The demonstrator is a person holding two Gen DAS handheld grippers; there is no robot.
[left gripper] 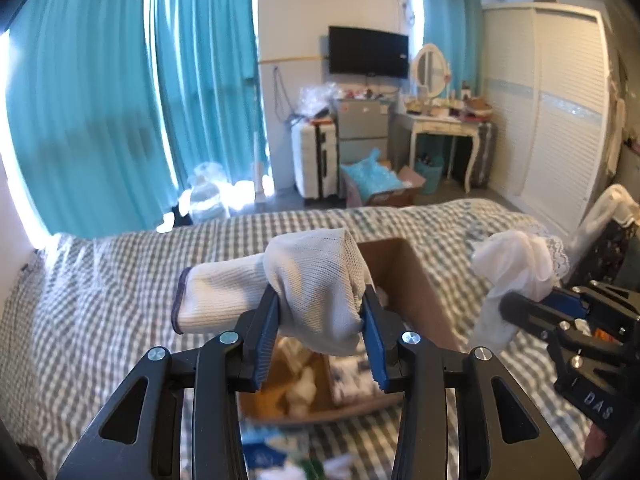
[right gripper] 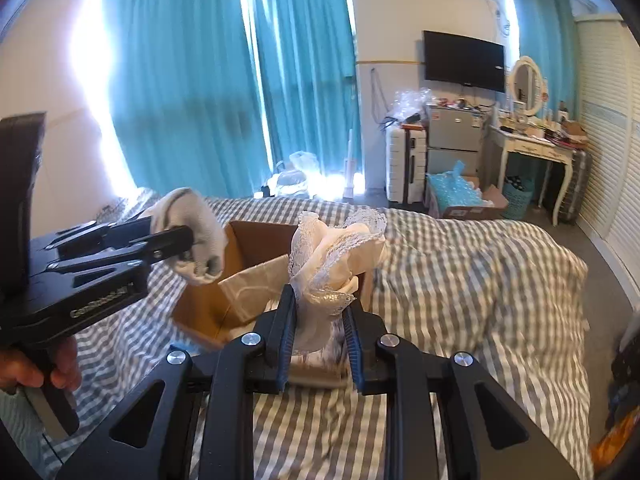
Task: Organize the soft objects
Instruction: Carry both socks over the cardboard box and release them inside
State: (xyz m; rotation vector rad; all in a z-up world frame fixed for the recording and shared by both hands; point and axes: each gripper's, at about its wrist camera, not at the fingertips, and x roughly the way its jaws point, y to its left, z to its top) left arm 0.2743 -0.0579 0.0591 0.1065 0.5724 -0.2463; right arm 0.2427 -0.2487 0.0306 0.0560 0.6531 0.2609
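Nearest in the left wrist view, the left tool was clamped on a pale grey knitted sock, its blue pads pressing the bunched middle while the ribbed cuff stuck out to the left. The sock hung in the air above an open cardboard box.

In the right wrist view, the right tool was closed on a crumpled white lace cloth, which stood up between its fingers. This cloth was also held aloft, in front of the same cardboard box. The left tool with its sock showed at the left of this view, gripped by a hand.

The box sat on a bed covered by a grey and white checked blanket. Small white soft items lay blurred inside the box.

Beyond the bed stood a white suitcase, a small grey fridge and a white dressing table with an oval mirror. A black television hung on the far wall beside teal curtains.
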